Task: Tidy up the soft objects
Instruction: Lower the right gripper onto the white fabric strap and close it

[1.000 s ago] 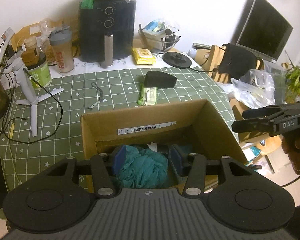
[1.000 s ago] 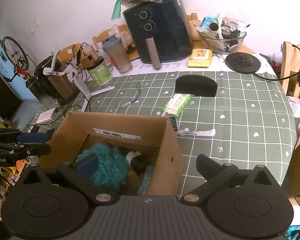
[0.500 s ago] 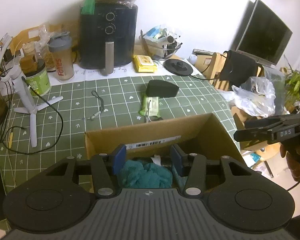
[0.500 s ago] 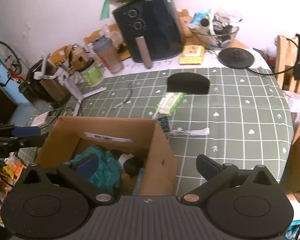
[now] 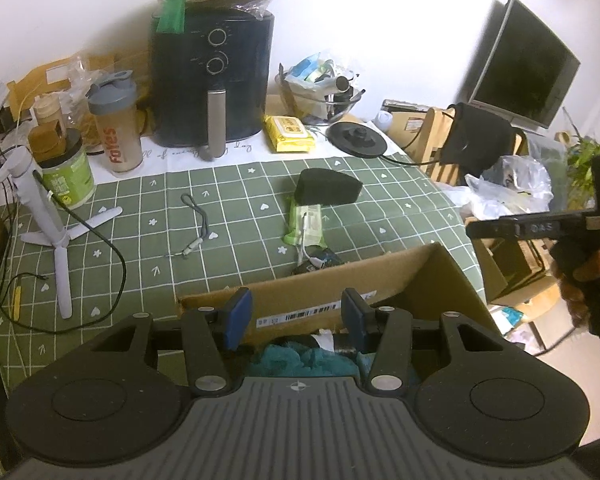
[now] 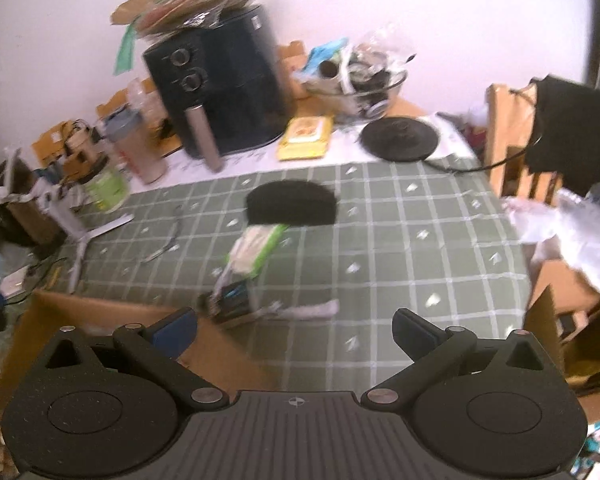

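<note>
A cardboard box stands at the near edge of the green checked table, with a teal mesh sponge inside it. My left gripper is open and empty, above the box's near side. My right gripper is open wide and empty, over the table to the right of the box. A black sponge lies on the table beyond the box; it also shows in the right wrist view. The right gripper also shows at the right edge of the left wrist view.
A green wipes pack, a small dark packet and a white strip lie near the box. A black air fryer, shaker bottle, white tripod, yellow pack and glass bowl stand at the back.
My left gripper has risen out of the box, leaving the teal sponge inside. My right gripper has swung right and forward over the table; its view is now blurred.
</note>
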Demonstrator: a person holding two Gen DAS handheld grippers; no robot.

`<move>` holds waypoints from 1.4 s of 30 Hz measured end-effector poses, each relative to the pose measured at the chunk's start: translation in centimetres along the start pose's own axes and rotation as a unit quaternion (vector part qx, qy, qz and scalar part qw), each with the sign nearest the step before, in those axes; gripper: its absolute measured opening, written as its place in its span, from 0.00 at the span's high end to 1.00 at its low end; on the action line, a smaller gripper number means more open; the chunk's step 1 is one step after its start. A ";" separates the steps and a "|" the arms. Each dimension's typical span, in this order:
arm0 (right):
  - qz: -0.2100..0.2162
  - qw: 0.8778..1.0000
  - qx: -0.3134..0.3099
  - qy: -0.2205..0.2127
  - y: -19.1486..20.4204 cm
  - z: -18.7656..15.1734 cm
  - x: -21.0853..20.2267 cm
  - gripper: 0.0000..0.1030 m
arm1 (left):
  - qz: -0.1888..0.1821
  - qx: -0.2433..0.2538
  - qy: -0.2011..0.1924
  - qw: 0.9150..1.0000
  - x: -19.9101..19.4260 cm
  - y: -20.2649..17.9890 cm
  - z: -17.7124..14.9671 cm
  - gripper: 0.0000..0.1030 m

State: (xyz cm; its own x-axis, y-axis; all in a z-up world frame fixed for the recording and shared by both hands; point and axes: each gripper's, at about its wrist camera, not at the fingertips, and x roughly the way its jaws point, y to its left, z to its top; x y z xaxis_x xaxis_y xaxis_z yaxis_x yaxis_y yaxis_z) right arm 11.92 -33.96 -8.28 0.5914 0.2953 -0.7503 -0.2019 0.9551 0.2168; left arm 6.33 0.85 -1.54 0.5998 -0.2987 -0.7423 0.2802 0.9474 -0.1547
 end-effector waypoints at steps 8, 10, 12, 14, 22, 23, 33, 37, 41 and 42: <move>-0.030 0.998 -0.054 0.001 -1.8 1.1 4.7 0.00 | -0.005 -0.003 -0.005 1.000 0.7 0.8 0.8 0.53; -0.028 0.997 -0.070 0.012 -1.9 1.2 6.1 0.00 | -0.004 -0.003 -0.008 1.000 0.7 1.0 0.9 0.53; -0.015 0.996 -0.082 0.034 -1.8 1.3 7.6 0.00 | -0.003 -0.006 -0.013 1.000 0.6 1.2 1.2 0.53; -0.004 0.994 -0.094 0.052 -1.8 1.3 9.0 0.00 | -0.001 -0.010 -0.017 1.000 0.5 1.5 1.3 0.53; 0.042 0.987 -0.120 0.097 -1.4 0.9 13.2 0.01 | 0.009 -0.027 -0.012 1.000 0.6 2.8 1.3 0.53; 0.045 0.986 -0.121 0.101 -1.5 0.9 13.7 0.01 | 0.010 -0.029 -0.010 0.999 0.7 2.9 1.3 0.53; 0.047 0.967 -0.213 0.133 0.1 -0.1 17.1 0.10 | 0.012 -0.041 0.002 0.999 1.1 4.2 1.0 0.53; 0.059 0.959 -0.240 0.142 0.7 0.0 18.4 0.15 | 0.013 -0.046 0.003 0.999 1.2 4.7 1.1 0.53; 0.068 0.946 -0.279 0.151 1.5 -0.2 19.4 0.26 | 0.015 -0.050 0.001 0.999 1.2 5.1 1.2 0.53; 0.069 0.944 -0.285 0.154 1.7 -0.3 19.7 0.30 | 0.016 -0.052 0.001 0.998 1.2 5.2 1.2 0.53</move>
State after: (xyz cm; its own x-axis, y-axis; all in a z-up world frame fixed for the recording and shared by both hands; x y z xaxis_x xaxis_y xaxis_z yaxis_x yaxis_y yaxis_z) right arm 22.99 -26.52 -22.85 0.2910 0.3109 -0.9048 -0.6988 0.7150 0.0209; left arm 9.44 5.25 -2.44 0.6060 -0.2683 -0.7489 0.1810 0.9632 -0.1986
